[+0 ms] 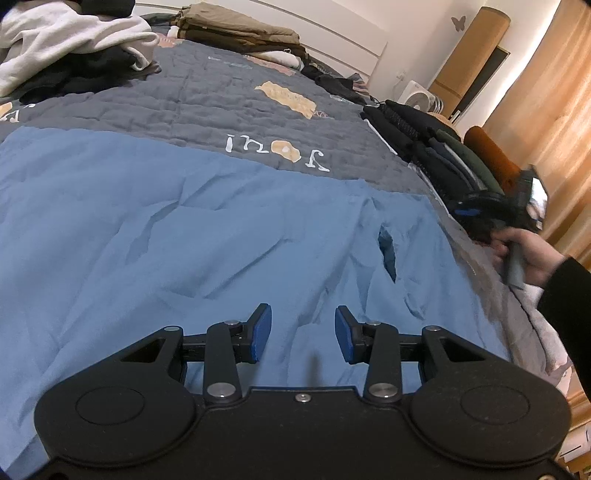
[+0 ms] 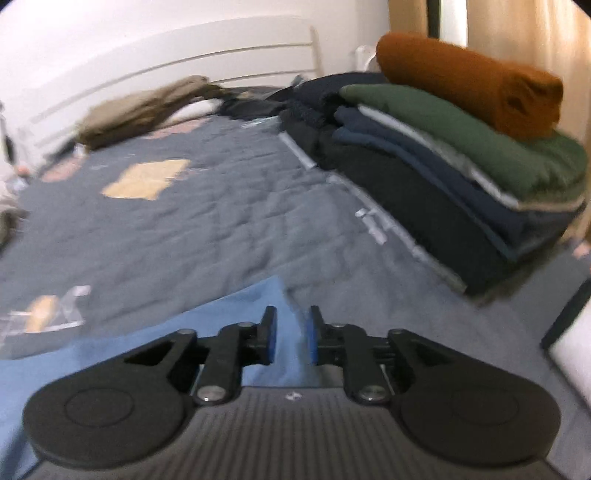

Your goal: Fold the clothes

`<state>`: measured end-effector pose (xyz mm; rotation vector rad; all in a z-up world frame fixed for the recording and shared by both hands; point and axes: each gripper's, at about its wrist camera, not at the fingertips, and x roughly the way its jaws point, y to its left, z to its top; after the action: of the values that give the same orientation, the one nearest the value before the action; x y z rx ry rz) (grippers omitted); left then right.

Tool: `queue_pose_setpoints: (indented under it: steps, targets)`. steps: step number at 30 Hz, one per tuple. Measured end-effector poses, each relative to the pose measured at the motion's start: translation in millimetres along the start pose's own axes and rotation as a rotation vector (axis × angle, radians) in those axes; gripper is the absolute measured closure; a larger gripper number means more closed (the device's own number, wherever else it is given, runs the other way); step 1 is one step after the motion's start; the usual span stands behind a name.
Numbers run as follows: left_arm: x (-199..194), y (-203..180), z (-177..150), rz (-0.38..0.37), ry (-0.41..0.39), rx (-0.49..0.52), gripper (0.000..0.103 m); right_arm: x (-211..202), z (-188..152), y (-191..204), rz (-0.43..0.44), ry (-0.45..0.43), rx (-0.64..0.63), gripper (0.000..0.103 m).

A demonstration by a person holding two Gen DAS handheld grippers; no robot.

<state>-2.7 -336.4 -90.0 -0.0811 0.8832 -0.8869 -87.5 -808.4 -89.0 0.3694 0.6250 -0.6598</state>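
Blue cloth is filling most of the left wrist view: a blue garment [image 1: 192, 229] is lying spread out and creased on the grey quilt [image 1: 192, 99], and no fold is showing in it here. A loose heap of white and dark clothes [image 1: 70, 48] is sitting at the far left corner, while a folded stack [image 1: 443, 147] is standing along the right edge of the bed and olive folded pieces [image 1: 236, 29] are resting by the headboard. So some clothes are lying folded, the heap and the blue garment are not, and I judge the job to be partway along. The left gripper [image 1: 303, 334] is hovering low over the garment's near part with its jaws standing wide apart and nothing between them. The person's right hand [image 1: 532, 254] is holding the other tool just off the garment's right edge.

In the right wrist view, which is blurring with motion, the right gripper [image 2: 291, 336] is pointing across the bed, its jaws parted by a narrower gap. A corner of the blue garment [image 2: 236, 306] is lying under it; the gap seems to be empty, though the blur is making that uncertain. The folded stack [image 2: 443, 177], topped by a rust-coloured roll [image 2: 469, 81], is standing near on the right.
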Motion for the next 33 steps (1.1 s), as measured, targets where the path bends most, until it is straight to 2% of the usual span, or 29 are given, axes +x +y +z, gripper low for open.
queue_pose_setpoints:
  steps: [1, 5, 8, 10, 14, 17, 19, 23, 28, 33]
  targets:
    - [-1, -1, 0, -0.002, -0.002, 0.001, 0.065, -11, -2, -2, 0.031, 0.010, 0.021, 0.075]
    - [-5, -4, 1, -0.010, -0.011, 0.003, 0.065, -56, -15, -1, 0.139, 0.047, 0.068, 0.067]
    - [-8, -8, 0, -0.015, -0.015, 0.017, 0.064, -91, -38, 22, 0.201, 0.068, 0.057, 0.065]
    - [-10, -11, -1, -0.019, -0.015, 0.026, 0.064, -111, -58, 39, 0.281, 0.094, 0.072, 0.064]
    - [-16, -17, -4, -0.034, -0.021, 0.045, 0.064, -133, -95, 76, 0.385, 0.175, 0.078, 0.063]
    - [-20, -20, -5, -0.046, -0.027, 0.050, 0.064, -140, -120, 93, 0.394, 0.174, 0.095, 0.063]
    - [-23, -21, -7, -0.047, -0.030, 0.053, 0.064, -135, -129, 103, 0.384, 0.204, 0.064, 0.063]
    - [-27, -22, -11, -0.041, -0.032, 0.070, 0.063, -127, -139, 115, 0.374, 0.221, -0.025, 0.063]
    - [-33, -21, -12, -0.037, -0.040, 0.076, 0.063, -115, -148, 115, 0.368, 0.282, -0.010, 0.063]
    - [-32, -21, -16, -0.036, -0.033, 0.089, 0.063, -119, -150, 116, 0.406, 0.285, 0.012, 0.063]
